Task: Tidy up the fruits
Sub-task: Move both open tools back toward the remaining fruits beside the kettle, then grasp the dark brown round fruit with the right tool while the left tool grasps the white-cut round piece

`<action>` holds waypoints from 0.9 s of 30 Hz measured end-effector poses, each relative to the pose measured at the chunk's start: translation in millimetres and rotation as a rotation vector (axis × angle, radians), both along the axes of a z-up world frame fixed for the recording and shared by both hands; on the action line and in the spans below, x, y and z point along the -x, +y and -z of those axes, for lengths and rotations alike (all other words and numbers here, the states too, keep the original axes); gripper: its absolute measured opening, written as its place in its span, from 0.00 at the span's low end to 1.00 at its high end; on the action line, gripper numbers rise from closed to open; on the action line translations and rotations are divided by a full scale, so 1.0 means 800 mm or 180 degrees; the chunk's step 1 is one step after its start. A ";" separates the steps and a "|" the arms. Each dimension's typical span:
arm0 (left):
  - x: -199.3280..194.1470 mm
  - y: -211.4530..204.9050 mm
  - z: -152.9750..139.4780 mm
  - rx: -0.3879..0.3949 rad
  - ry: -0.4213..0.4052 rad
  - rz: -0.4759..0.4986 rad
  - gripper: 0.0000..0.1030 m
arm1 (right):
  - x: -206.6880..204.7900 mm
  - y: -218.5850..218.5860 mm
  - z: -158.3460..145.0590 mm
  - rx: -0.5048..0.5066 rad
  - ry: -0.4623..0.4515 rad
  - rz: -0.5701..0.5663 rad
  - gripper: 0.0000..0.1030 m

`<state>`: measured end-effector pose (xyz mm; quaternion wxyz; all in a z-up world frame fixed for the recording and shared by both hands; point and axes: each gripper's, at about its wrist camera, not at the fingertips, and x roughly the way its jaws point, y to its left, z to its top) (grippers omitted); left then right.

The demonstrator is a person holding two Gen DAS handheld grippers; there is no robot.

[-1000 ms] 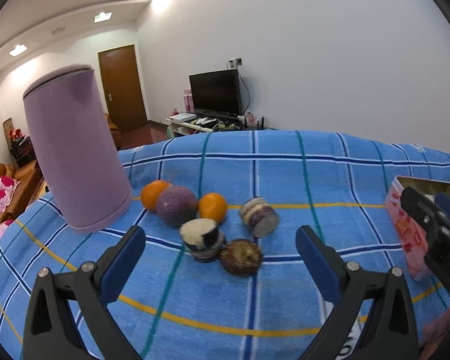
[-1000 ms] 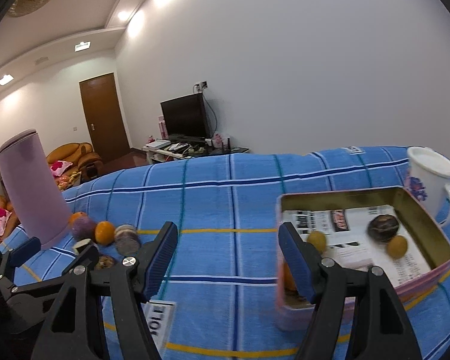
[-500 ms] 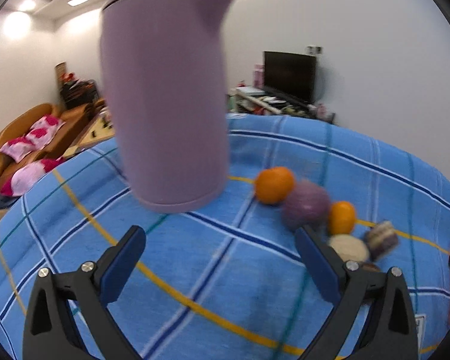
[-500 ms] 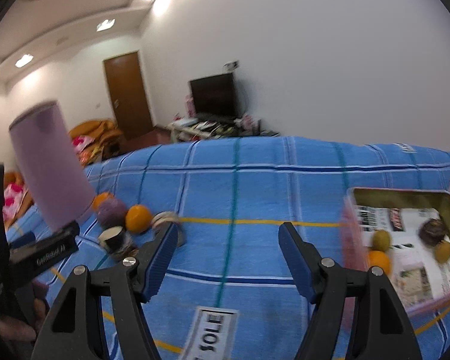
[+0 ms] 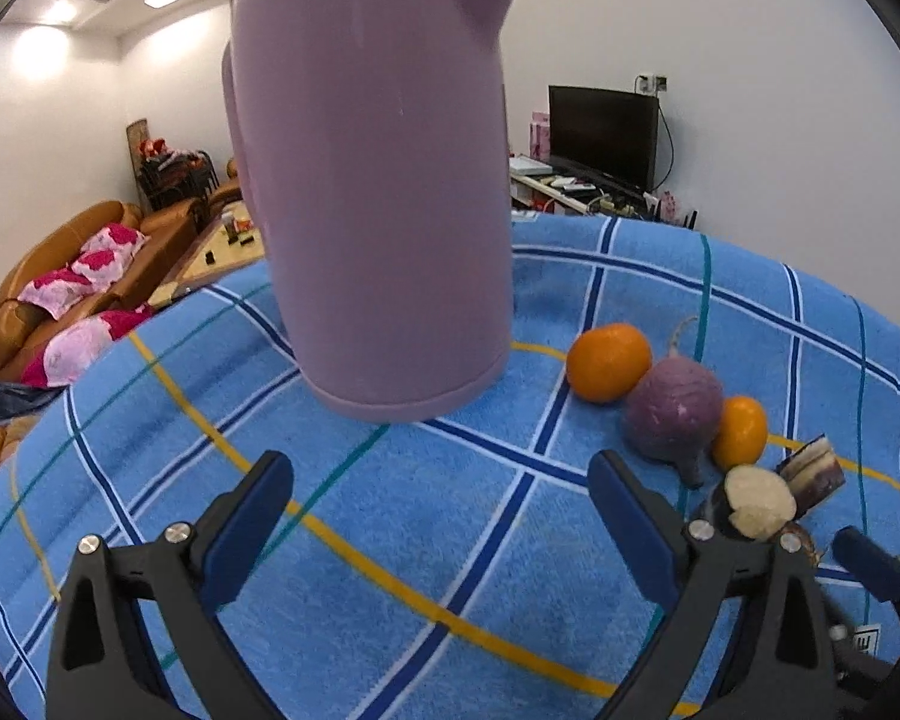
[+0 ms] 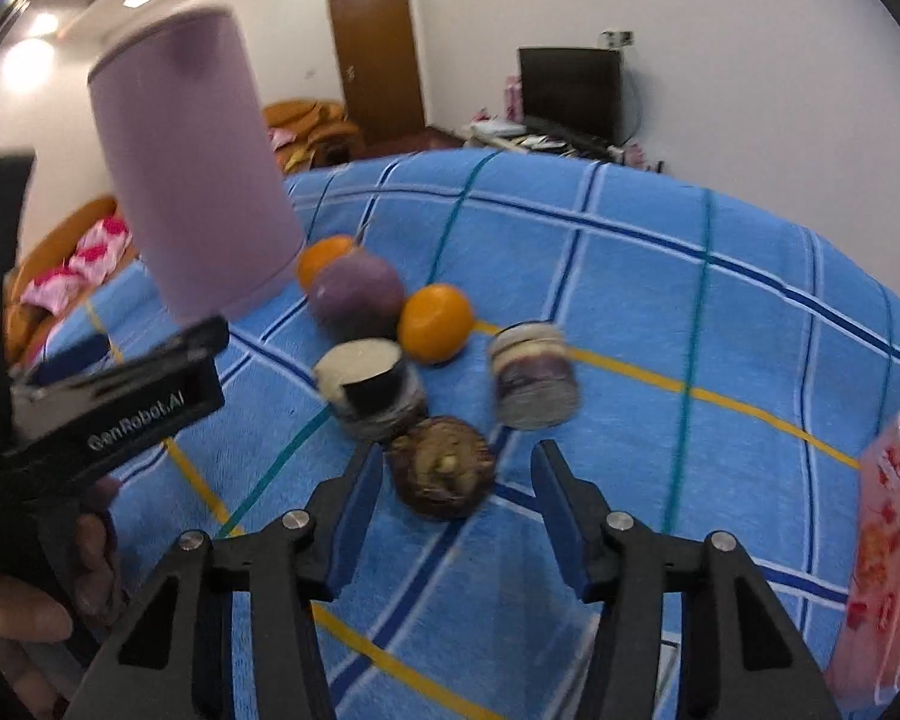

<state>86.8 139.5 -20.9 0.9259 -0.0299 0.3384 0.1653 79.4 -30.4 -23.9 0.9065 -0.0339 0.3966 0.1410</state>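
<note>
While the right gripper (image 6: pixel 459 489) closes its fingers around a brown fruit (image 6: pixel 441 468), not squeezing yet, and the left gripper (image 5: pixel 441 516) waits wide open holding nothing, several fruits remain mid-worktop, away from the box (image 6: pixel 888 552).
</note>
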 end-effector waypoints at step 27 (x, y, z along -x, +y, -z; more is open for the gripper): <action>0.023 -0.075 -0.022 0.0217 -0.0380 0.1400 0.97 | 0.094 -0.112 -0.044 0.0070 -0.0957 0.1057 0.41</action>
